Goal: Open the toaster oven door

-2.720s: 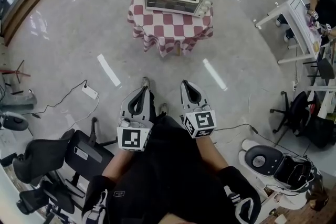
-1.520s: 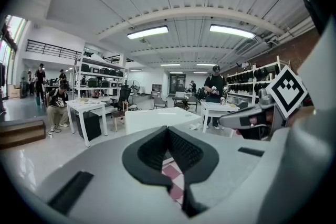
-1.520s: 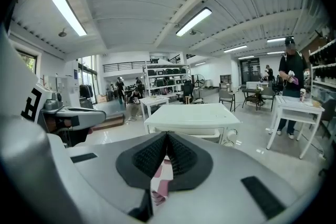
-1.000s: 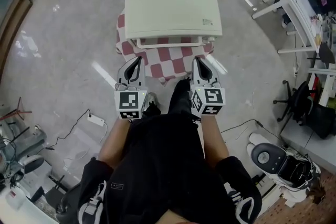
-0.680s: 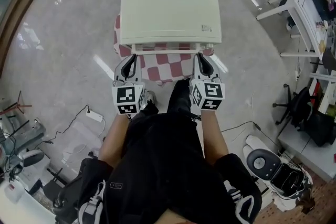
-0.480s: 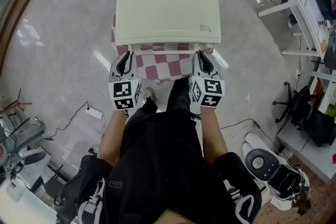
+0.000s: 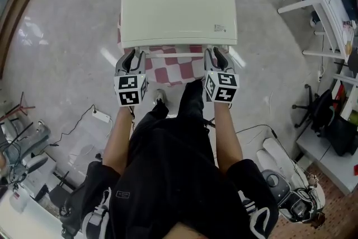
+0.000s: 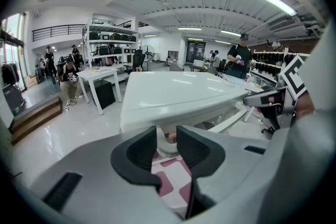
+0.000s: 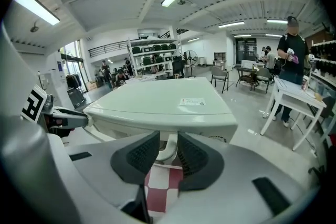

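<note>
The cream toaster oven [image 7: 178, 11] stands on a small table with a red-and-white checked cloth [image 7: 180, 69], seen from above. Its pale door handle bar [image 7: 173, 55] runs along the front edge, and the door looks closed. My left gripper [image 7: 130, 59] is at the bar's left end. Its jaws are opening, and the handle's left post [image 8: 167, 145] shows in the gap, with the pads not pressing on it. My right gripper [image 7: 215, 57] is at the right end, jaws apart around the right post [image 9: 167, 150]. The oven's top [image 8: 178, 94] [image 9: 163, 99] fills both gripper views.
A white table [image 7: 327, 5] stands at the far right, with a black office chair [image 7: 319, 115] below it. A power strip with cable [image 7: 100, 116] lies on the floor at the left. Chairs and gear crowd the lower corners. People stand in the background.
Both grippers have moved forward from above the person's legs to the two ends of the oven's handle. The oven is now nearer. The left jaws have spread slightly.
</note>
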### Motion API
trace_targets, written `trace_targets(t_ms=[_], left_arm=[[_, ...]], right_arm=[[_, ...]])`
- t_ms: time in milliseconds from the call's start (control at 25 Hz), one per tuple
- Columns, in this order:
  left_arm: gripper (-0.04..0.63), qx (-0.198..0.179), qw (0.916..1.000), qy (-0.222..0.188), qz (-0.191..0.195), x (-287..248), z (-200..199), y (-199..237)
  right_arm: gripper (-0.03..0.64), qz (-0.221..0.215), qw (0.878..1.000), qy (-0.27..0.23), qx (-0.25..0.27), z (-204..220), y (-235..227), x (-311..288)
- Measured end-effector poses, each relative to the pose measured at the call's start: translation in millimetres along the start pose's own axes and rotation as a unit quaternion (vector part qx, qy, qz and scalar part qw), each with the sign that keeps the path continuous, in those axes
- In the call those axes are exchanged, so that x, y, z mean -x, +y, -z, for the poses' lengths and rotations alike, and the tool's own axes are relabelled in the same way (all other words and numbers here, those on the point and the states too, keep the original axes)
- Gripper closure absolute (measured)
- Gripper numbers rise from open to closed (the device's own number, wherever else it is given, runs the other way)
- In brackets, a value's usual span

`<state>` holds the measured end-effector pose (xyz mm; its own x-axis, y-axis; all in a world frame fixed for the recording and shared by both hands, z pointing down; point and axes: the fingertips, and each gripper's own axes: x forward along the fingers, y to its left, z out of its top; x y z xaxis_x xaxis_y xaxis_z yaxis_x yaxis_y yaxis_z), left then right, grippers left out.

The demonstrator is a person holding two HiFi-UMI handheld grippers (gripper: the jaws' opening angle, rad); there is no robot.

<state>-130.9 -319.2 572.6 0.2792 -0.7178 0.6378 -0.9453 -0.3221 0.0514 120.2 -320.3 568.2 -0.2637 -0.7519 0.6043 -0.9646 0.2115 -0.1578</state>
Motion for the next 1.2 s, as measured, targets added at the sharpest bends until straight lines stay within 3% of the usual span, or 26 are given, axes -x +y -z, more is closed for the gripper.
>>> trace_targets(t_ms=[720,1200], left_arm=[[0.497,0.016,0.9997,-0.013,-0.015,-4.1,4.6,10.1],[0.494,0.031,0.9995,-0.009,0.001,13.3,40.9,-2.8]], right_arm=[[0.509,-0.004,0.999,0.026,-0.018,11.4,-2.0,-11.6],[0.509,-0.004,0.999,0.037,-0.033,48.2,0.8,8.1]])
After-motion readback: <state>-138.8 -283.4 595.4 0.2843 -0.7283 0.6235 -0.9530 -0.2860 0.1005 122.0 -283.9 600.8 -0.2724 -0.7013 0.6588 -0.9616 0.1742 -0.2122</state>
